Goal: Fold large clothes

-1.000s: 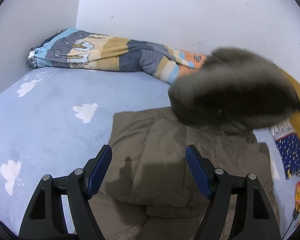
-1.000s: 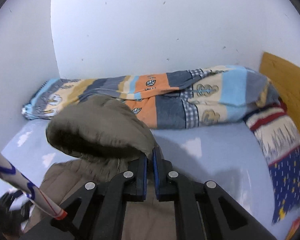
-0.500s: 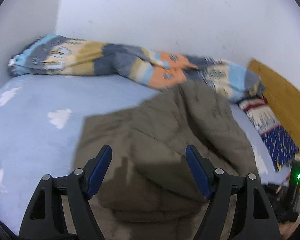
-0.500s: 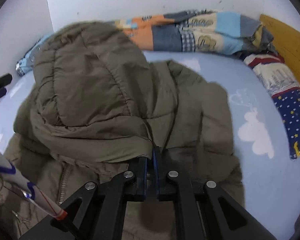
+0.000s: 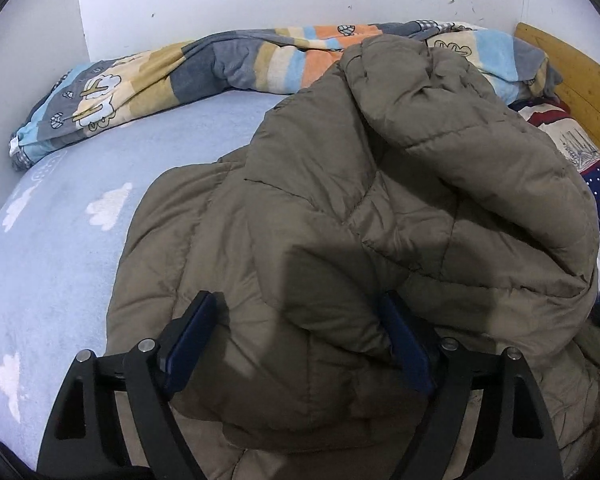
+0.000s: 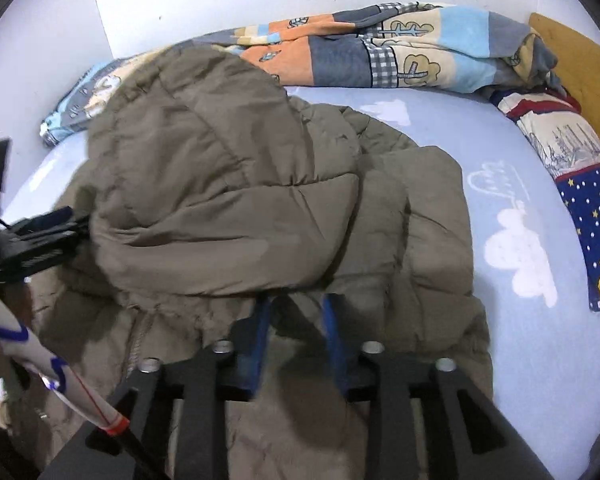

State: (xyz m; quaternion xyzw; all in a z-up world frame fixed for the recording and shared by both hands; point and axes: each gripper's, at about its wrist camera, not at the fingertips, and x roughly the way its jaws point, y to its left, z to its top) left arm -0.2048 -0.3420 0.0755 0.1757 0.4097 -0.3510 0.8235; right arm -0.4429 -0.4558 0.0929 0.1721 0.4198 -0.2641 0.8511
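Your right gripper has just let go: a moment ago it was clamped on the edge of the olive puffer jacket, holding the hood end up in the air, and now its jaws are opening with that edge lying loose between them, no longer pinched. The carried part has come down and lies doubled over the jacket's lower body, so 1 fold is laid.

Your left gripper has dropped lower too, and its jaws are spreading wider. They straddle a thick bulge of the near fold; judging from the left wrist view, the blue pads sit beside the fabric without squeezing it (the right pad is partly buried, so that is not certain).

The jacket lies on the bed, on the blue cloud-print sheet, near you and slightly right of centre. The striped quilt is bunched along the far wall, just touching the hood, and a patterned pillow sits at far right.

The bundle looks puffy and uneven, so I would expect flattening before another fold.
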